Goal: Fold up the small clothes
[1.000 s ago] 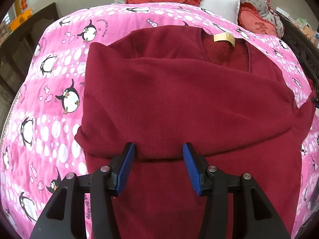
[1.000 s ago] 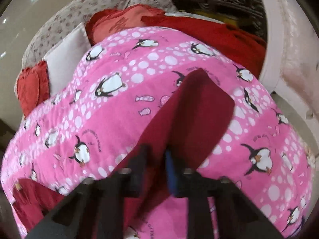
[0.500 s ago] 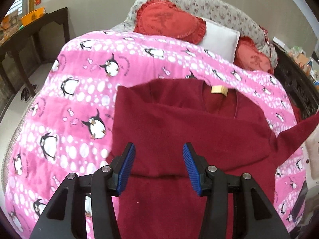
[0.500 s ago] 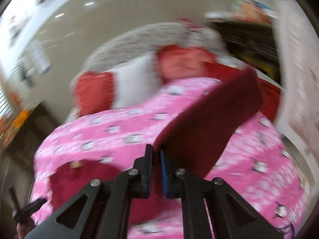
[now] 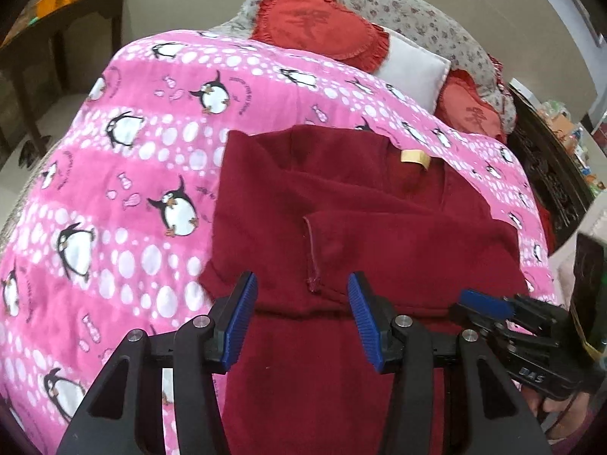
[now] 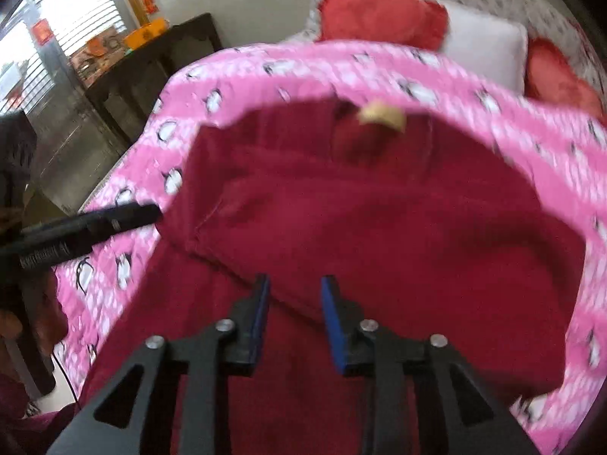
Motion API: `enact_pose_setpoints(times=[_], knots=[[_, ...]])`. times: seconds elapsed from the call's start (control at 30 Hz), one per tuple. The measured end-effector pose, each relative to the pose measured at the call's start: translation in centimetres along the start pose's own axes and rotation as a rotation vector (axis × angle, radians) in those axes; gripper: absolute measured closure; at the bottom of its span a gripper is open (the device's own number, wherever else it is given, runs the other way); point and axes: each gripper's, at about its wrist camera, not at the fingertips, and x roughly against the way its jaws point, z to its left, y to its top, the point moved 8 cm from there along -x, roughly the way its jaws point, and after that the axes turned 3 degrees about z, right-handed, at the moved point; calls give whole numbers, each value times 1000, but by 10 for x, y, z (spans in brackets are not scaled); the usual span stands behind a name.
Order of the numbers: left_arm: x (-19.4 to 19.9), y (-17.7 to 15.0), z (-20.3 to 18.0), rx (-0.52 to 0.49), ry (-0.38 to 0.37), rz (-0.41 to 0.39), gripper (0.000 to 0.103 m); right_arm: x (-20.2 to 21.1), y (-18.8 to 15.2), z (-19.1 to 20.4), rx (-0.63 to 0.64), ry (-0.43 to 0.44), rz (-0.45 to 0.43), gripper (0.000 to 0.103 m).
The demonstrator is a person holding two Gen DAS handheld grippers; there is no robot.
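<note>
A dark red fleece top [image 5: 379,227] lies on the pink penguin blanket [image 5: 151,151], its tan neck label [image 5: 413,159] at the far end. One sleeve lies folded across the body, with its cuff [image 5: 313,250] near the middle. My left gripper [image 5: 301,284] hovers open over the near part of the top, nothing between its blue pads. In the right wrist view the right gripper [image 6: 296,284] is over the same top [image 6: 379,227]; its jaws are opening and hold nothing. It also shows at the right edge of the left wrist view, as the right gripper [image 5: 481,299].
Red heart cushions [image 5: 322,26] and a white pillow [image 5: 413,72] line the bed's head. A dark wooden table [image 5: 57,38] stands to the left, carved dark furniture [image 5: 550,174] to the right. The left gripper [image 6: 114,220] reaches in from the left in the right wrist view.
The right gripper swung the sleeve from the bed's side across the body, then parted its jaws and let it go. The left gripper drew back and rose a little.
</note>
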Motion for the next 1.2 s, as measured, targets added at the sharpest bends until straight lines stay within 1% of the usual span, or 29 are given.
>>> enact_pose_setpoints(times=[0.03,0.07,0.1,0.13,0.2,0.27,0.3,0.33,0.37,0.4,0.47,0.57,0.6,0.67,0.73,0.8,0.83,0.87,0.9,0.93,0.97,1.0,1.07,1.1,1.13,1.17,1.2], knots=[[-2,1,-1,-9,0,-2,73,6,-5,-7,-17,-1,-7,61],[-5,2,-4,-18,1,-1,73,18,-12,-19,-42,-6,-21,56],[-10,3,-6,-28,2,8,73,29,-20,-30,-58,-19,-36,49],[-17,4,-10,-36,2,22,73,36,-26,-41,-74,-40,-51,45],[-33,8,-16,-44,6,48,73,54,-33,-66,-117,-97,-79,44],[-49,8,-21,-49,20,71,73,77,-40,-100,-184,-153,-107,44],[-56,8,-25,-56,15,76,74,83,-39,-114,-214,-169,-121,44],[-62,9,-29,-61,6,79,81,87,-39,-127,-243,-184,-131,44],[-67,10,-31,-63,21,83,94,93,-42,-140,-275,-201,-137,44],[-69,10,-32,-67,36,82,102,96,-44,-155,-317,-217,-140,43],[-61,15,-39,-75,-3,72,103,95,-44,-175,-364,-231,-143,43],[-32,29,-48,-104,-40,-12,103,85,-38,-195,-417,-240,-146,41],[-23,34,-51,-113,-49,-33,103,78,-33,-199,-435,-219,-148,41],[-8,43,-53,-121,-52,-63,103,62,-23,-207,-467,-187,-144,36],[0,49,-48,-120,-47,-81,103,39,-15,-215,-498,-175,-97,35],[9,55,-37,-107,-42,-93,103,26,-11,-215,-529,-143,-73,35],[11,57,-31,-102,-32,-100,103,26,-8,-213,-544,-115,-84,35],[12,57,-22,-94,-11,-105,103,29,-3,-210,-550,-91,-113,35],[9,57,-15,-84,3,-98,103,32,-1,-208,-545,-90,-134,34],[3,55,-8,-70,9,-81,103,35,0,-206,-536,-102,-146,31],[-4,50,-3,-48,5,-54,103,36,2,-205,-526,-120,-151,30],[-11,47,1,-29,2,-33,103,34,3,-202,-512,-129,-146,30],[-19,42,4,-18,14,-21,103,24,4,-197,-481,-115,-110,30],[-22,41,5,-20,19,-18,103,19,4,-196,-472,-113,-100,35],[-23,39,4,-21,20,-15,103,18,5,-196,-463,-113,-103,66],[-24,38,4,-20,14,-11,103,18,8,-195,-453,-113,-111,85],[-25,37,3,-20,8,-9,103,22,11,-195,-444,-121,-128,90]])
